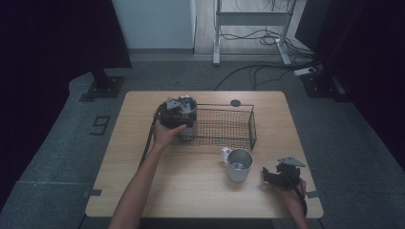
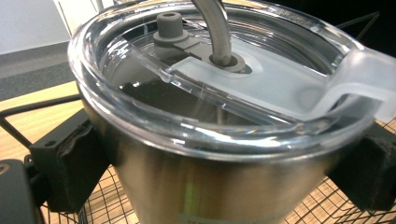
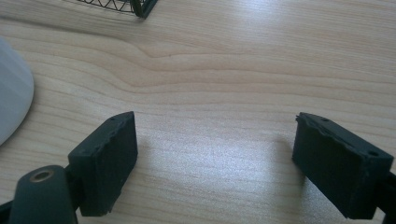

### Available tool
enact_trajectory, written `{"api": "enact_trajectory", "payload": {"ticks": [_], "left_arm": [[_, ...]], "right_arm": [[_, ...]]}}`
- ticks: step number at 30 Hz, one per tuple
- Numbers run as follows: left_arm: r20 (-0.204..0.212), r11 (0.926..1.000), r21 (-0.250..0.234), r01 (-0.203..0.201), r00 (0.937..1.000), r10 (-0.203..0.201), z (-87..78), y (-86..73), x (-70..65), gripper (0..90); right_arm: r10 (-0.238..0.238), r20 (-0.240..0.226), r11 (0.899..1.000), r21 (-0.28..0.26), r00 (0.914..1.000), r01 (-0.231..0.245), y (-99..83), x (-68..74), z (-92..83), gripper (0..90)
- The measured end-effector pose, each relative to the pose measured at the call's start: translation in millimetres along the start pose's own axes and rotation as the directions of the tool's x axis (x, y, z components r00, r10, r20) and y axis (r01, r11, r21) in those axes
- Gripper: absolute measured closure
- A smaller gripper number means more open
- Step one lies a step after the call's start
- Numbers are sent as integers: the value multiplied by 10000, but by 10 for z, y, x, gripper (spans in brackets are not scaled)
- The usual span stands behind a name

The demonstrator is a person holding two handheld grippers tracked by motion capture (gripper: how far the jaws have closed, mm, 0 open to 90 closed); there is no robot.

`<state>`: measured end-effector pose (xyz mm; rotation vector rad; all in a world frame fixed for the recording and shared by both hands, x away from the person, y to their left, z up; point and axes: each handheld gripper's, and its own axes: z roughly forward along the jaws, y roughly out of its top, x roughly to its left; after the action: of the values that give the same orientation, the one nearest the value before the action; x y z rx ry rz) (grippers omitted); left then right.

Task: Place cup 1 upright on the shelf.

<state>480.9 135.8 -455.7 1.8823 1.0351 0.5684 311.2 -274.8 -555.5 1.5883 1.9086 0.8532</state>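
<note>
Steel tumbler point(image 2: 205, 186), clamped between left gripper point(image 2: 219, 163) pads

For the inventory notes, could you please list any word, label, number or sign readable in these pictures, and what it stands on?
"9": a dark figure on the grey floor left of the table.
A pale label low on the steel tumbler, cut off at the frame edge: unreadable.
</note>
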Motion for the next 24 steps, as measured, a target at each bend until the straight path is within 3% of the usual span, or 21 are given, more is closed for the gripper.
{"api": "enact_trajectory", "payload": {"ticks": [9, 24], "left_arm": [[-2, 9999, -31, 116, 9999, -116, 22, -67, 4, 43], [-66, 10000, -26, -39, 10000, 39, -11, -122, -24, 41]], "right_arm": [[1, 0, 10000, -1, 10000, -1, 0, 0, 0, 138], [12, -2, 10000, 6, 10000, -12, 0, 1, 0, 138]]}}
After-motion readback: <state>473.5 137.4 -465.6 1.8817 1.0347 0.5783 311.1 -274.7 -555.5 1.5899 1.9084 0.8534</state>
